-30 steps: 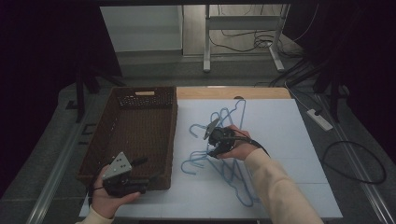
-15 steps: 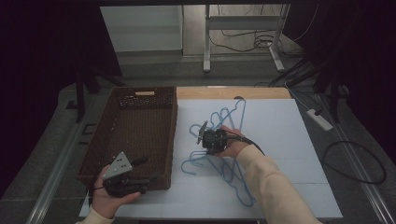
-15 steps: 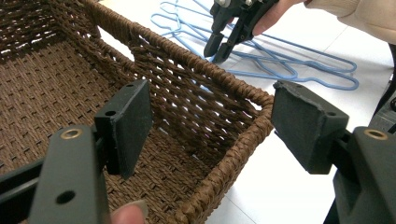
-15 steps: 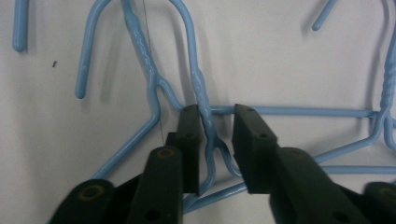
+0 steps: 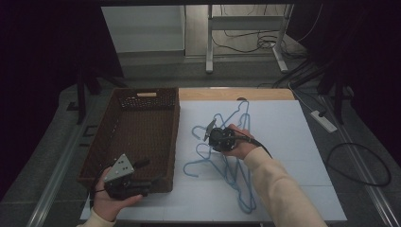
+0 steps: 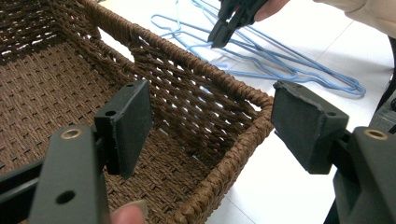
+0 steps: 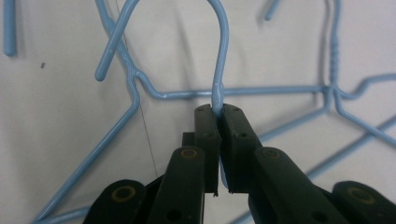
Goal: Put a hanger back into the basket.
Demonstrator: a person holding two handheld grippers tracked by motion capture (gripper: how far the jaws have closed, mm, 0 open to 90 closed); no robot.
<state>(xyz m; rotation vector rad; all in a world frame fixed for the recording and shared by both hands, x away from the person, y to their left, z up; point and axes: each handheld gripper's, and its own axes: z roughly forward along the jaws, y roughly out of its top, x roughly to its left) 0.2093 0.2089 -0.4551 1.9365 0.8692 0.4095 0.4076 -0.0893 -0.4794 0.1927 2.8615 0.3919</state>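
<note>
1. Hanger: light blue wire, neck pinched in right claw just below hook; jaws pressed tight on the wire, hook curving up past the tips.
2. Sits in a tangle of same-colour hangers lying flat on white table, just right of basket. Exact count not clear, wires overlap.
3. Right claw seen from high view over upper part of pile, hand wrapped round body, cable trailing back along sleeve.
4. Left claw: spread wide, nothing between pads. Hovering at near right corner of basket, one pad over the inside, other over table outside rim.
5. Basket: brown wicker, rectangular, handle slot in far wall; inside looks bare where visible.
6. From left gripper view, right claw tips down on hanger wires beyond basket wall.
</note>
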